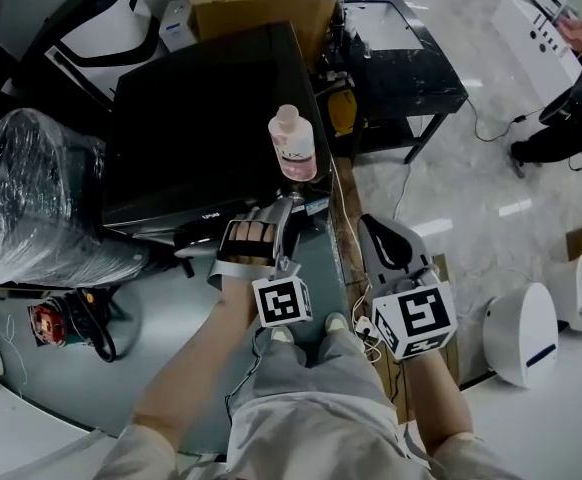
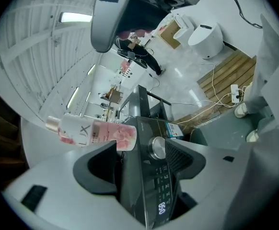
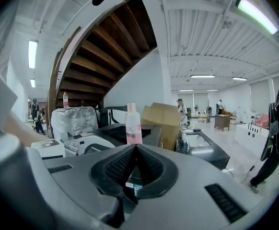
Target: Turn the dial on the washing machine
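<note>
Oddly, the dial [image 2: 157, 148] shows only in the left gripper view; from the head view it is hidden beneath the left gripper [image 1: 276, 213], which covers the front edge of the washing machine [image 1: 201, 128]. In its own view we find that gripper's fingers [image 2: 98, 169] standing wide apart, with the dial between them, just beside the ribbed pad of one finger; we cannot tell whether pad and knob touch, and nothing is clamped. The dial is a round knob of brushed metal with a bright rim, set in a glossy black control panel [image 2: 154, 186] that runs toward us between the fingers. The panel's glowing display [image 2: 162, 208] is turned sideways and cut off by the gripper body, and the small print around it is too fine for us to read. Beyond the other finger stands a translucent pink bottle [image 2: 96, 132] with a pale cap, on the machine's dark, smooth lid. The right gripper [image 3: 135, 147] has its black, ribbed fingers pressed together at the tips, with nothing between them; past those tips we make out a brown cardboard box [image 3: 161, 116]. A bundle [image 1: 31, 193] wrapped in crinkled clear plastic hides its contents.
</note>
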`<action>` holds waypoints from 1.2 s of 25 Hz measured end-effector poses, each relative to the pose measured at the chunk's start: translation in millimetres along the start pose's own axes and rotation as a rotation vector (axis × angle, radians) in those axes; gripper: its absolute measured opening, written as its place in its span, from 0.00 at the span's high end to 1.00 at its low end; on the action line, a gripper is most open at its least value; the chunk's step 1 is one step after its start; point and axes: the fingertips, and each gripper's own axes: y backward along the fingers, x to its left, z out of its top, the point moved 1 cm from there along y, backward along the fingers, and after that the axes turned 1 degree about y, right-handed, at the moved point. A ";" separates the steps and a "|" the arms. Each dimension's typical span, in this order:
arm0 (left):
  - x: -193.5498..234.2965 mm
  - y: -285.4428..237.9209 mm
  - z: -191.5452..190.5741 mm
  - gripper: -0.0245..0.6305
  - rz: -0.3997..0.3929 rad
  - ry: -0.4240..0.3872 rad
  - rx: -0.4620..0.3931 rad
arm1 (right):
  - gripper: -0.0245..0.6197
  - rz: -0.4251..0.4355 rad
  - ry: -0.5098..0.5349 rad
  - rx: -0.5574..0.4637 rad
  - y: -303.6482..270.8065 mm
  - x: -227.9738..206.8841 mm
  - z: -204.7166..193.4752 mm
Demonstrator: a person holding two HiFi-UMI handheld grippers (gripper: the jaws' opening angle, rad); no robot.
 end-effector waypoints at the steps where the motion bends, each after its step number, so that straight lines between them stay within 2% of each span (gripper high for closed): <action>1: -4.6 -5.6 -1.5 0.48 0.001 -0.002 0.003 | 0.92 -0.002 0.000 -0.001 -2.6 0.6 -4.3; 8: -21.7 -44.1 -8.5 0.47 0.043 -0.019 -0.003 | 0.92 -0.014 -0.012 0.002 -18.3 0.1 -34.9; 11: -38.4 -59.4 -11.8 0.47 0.020 -0.110 -0.001 | 0.92 -0.011 -0.018 0.000 -24.1 1.2 -45.8; 14: -47.2 -74.3 -13.1 0.47 0.030 -0.186 0.008 | 0.92 -0.013 -0.021 -0.002 -27.9 -1.2 -55.1; 19: -48.1 -89.9 -12.5 0.47 0.099 -0.301 0.040 | 0.92 -0.035 -0.044 0.013 -29.6 -8.2 -71.3; 25: -52.7 -105.6 -23.9 0.47 0.120 -0.328 0.102 | 0.92 -0.045 -0.068 0.019 -32.7 -13.3 -87.2; 30: -52.3 -106.5 -24.3 0.47 0.147 -0.321 0.090 | 0.92 -0.051 -0.082 0.023 -31.8 -15.8 -92.2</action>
